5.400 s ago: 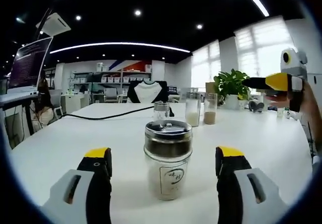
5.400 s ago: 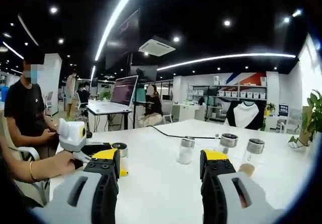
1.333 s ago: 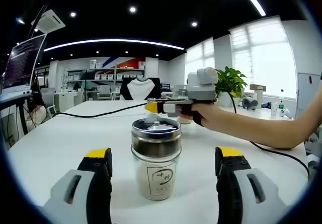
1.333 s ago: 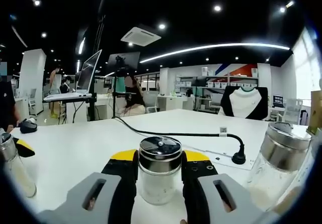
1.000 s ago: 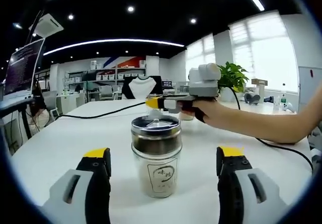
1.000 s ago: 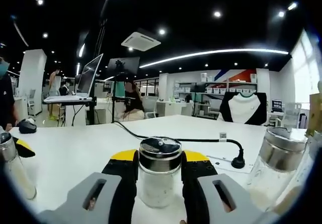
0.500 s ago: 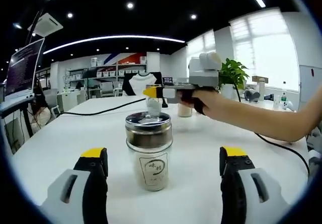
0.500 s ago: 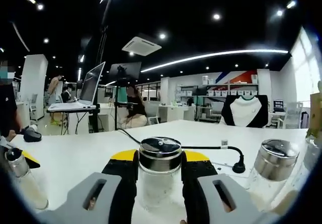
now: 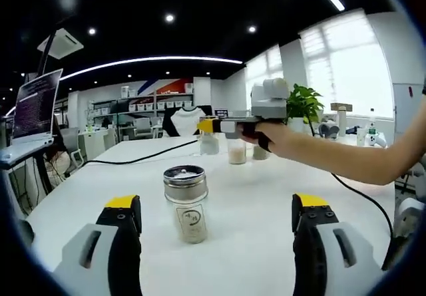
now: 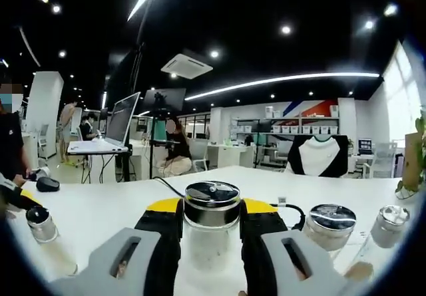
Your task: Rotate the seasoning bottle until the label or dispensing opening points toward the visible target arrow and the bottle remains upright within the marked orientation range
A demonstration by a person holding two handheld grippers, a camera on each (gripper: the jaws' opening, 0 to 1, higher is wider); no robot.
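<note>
**Right gripper clamps a seasoning bottle; a second jar stands free ahead of my left jaws**

Left gripper view: my left gripper [image 9: 213,226] is spread wide with nothing between its jaws. Ahead of it, on the white table [image 9: 259,203], a labelled jar [image 9: 186,203] stands upright, its long axis vertical and its printed label turned toward me, steel cap on top. Farther off, the right gripper [image 9: 208,125] reaches in from the right, held by a person's hand [image 9: 276,138] with the forearm trailing to the right edge. At its tip is the seasoning bottle [image 9: 209,143], too small for me to read a label or opening. Two more glass jars [image 9: 237,151] stand just right of it, with a potted plant [image 9: 303,103] behind and a black cable [image 9: 143,151] running across the far left of the table.

Right gripper view: my right gripper [image 10: 212,226] is clenched on the seasoning bottle [image 10: 212,226], jaws pressing both sides below the steel cap. The bottle is upright; I cannot tell which way its opening points. Two capped jars [image 10: 327,224] stand to the right, another jar [image 10: 45,237] near left. A laptop [image 10: 120,124] sits on a far desk.
</note>
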